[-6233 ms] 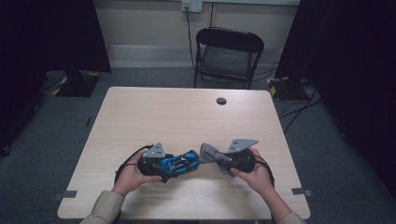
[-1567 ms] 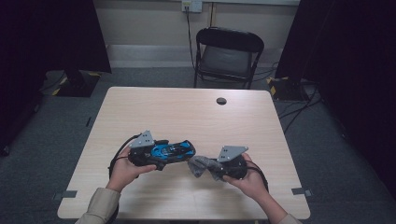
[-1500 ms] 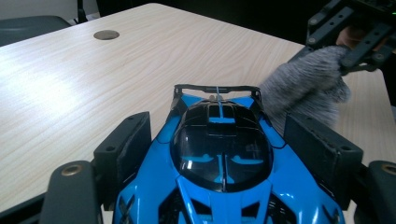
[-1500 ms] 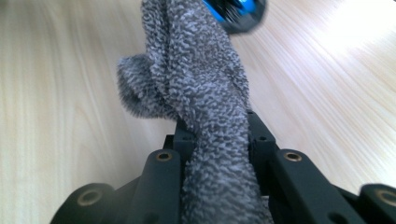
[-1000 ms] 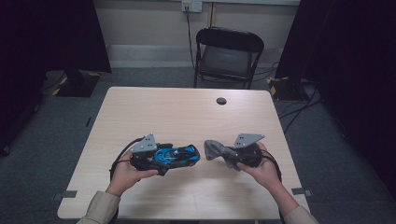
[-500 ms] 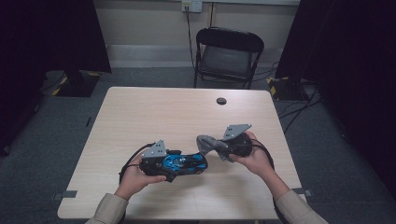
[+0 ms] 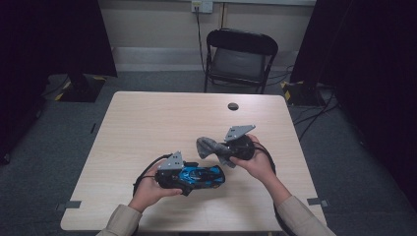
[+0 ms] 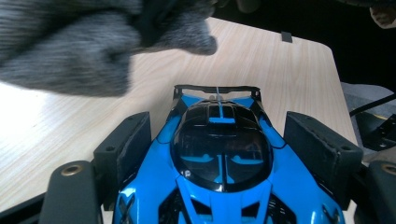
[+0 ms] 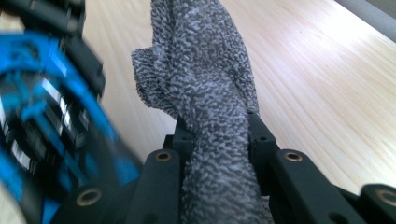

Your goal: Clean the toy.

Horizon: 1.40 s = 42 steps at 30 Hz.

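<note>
The person sat at the near edge of the table (image 7: 147, 118) with a tool in each hand. The left hand-held gripper (image 7: 183, 178) was clamped across a blue toy car (image 7: 202, 175), one black jaw pressed on each flank, as the left gripper view made plain. The car (image 8: 219, 158) was held low over the near part of the table, its length running out to the person's right; whether its wheels touched the wood I couldn't tell.

The right hand-held gripper (image 7: 223, 152) pinched a grey cloth (image 7: 210, 147), the fabric bunched tight between its jaws and the loose end flopping out toward the car. In the right gripper view the cloth (image 9: 205, 93) stood up from the jaws with the car blurred just beside it. It hung just above and behind the car, close but apart.

It looked to me as if the car was about to be wiped. The glossy body offered little for the jaws to bite on, so a firm push from the cloth could twist it loose or drop it. The thin rear wing (image 8: 217, 88) could also catch the fabric's weave and bend or drag.

A small dark round object (image 7: 233, 106) lay well apart near the far edge, out of the way.
</note>
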### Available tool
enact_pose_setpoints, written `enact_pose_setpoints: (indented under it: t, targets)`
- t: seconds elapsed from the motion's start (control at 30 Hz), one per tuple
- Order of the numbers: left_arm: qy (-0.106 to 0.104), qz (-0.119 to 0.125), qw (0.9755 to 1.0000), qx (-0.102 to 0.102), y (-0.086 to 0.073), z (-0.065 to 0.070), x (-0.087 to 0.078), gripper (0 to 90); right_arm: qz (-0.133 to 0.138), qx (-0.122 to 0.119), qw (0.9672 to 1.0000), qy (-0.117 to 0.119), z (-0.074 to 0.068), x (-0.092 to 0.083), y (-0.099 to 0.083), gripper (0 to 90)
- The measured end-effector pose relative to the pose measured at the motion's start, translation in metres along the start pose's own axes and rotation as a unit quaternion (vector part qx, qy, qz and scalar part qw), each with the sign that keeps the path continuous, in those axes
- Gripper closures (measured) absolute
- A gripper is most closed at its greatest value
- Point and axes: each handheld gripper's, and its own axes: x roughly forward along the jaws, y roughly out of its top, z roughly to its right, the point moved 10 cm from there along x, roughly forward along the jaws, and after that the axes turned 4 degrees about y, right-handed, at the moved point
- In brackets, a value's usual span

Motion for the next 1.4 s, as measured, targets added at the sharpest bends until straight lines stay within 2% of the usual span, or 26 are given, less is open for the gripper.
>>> enact_pose_setpoints:
  t: [0.07, 0.2, 0.5, 0.57, 0.73, 0.9, 1.13, 1.4]
  targets:
    - [-0.003, 0.000, 1.0000, 0.002, 0.000, 0.001, 0.002, 24.5, 0.008, 0.012, 0.9999, -0.002, 0.000, 0.005, 0.005, 71.7]
    - [-0.008, -0.001, 0.9999, 0.007, 0.001, 0.006, 0.006, 24.5, 0.013, 0.017, 0.9998, 0.002, -0.004, 0.018, 0.015, 71.7]
    - [-0.015, 0.004, 0.9998, 0.010, 0.005, 0.010, 0.013, 24.6, 0.007, 0.008, 0.9998, 0.014, -0.020, 0.037, 0.025, 71.7]
    - [-0.014, 0.004, 0.9999, 0.009, 0.004, 0.009, 0.012, 24.5, 0.001, -0.003, 0.9999, 0.010, -0.021, 0.037, 0.025, 71.7]
    - [-0.002, 0.006, 1.0000, 0.003, 0.001, 0.001, 0.004, 24.6, -0.008, -0.013, 0.9998, 0.013, -0.019, 0.026, 0.018, 71.6]
    - [0.010, 0.010, 0.9999, -0.002, 0.001, -0.009, -0.004, 24.5, 0.000, 0.000, 1.0000, 0.009, -0.013, 0.015, 0.012, 71.6]
    - [0.041, 0.026, 0.9987, -0.016, 0.009, -0.031, -0.024, 24.5, 0.010, 0.018, 0.9997, -0.010, -0.004, -0.001, -0.013, 71.4]
    - [0.054, 0.037, 0.9977, -0.016, 0.019, -0.040, -0.038, 24.5, 0.023, 0.047, 0.9982, -0.030, 0.008, -0.015, -0.033, 71.3]
